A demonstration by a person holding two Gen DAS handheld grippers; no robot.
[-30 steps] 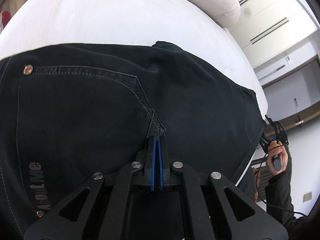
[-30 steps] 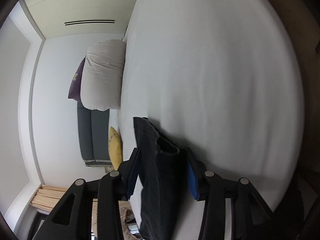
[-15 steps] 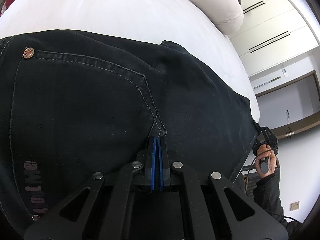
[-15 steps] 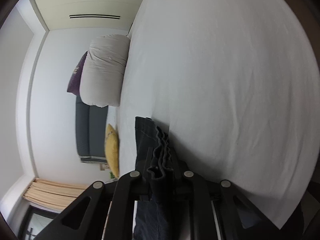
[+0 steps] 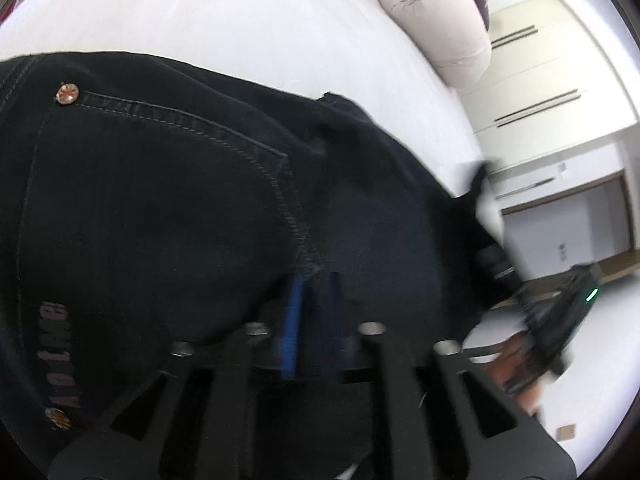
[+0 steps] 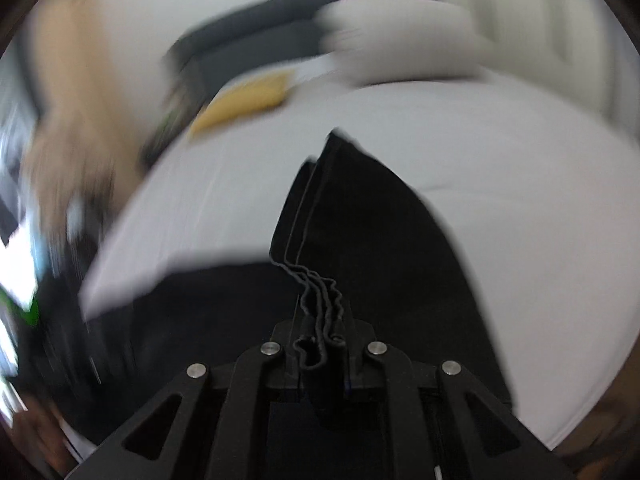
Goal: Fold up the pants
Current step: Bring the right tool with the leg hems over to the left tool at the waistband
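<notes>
A home bedroom. A white-sheeted bed [image 5: 260, 32] fills the view, with a rolled beige duvet [image 5: 432, 20] at its far end and white built-in wardrobes [image 5: 540, 80] along the right wall. A yellow cushion [image 6: 244, 100] lies beside a grey sofa [image 6: 248, 44].

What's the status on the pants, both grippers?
Left gripper jaws slightly parted, pants between them. Right gripper shut on bunched pants edge. Bed beneath; nothing blocking.

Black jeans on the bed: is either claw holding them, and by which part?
Both. The right claw pinches the bunched hem edges of the black jeans; the left claw clamps them below the back pocket's point.
</notes>
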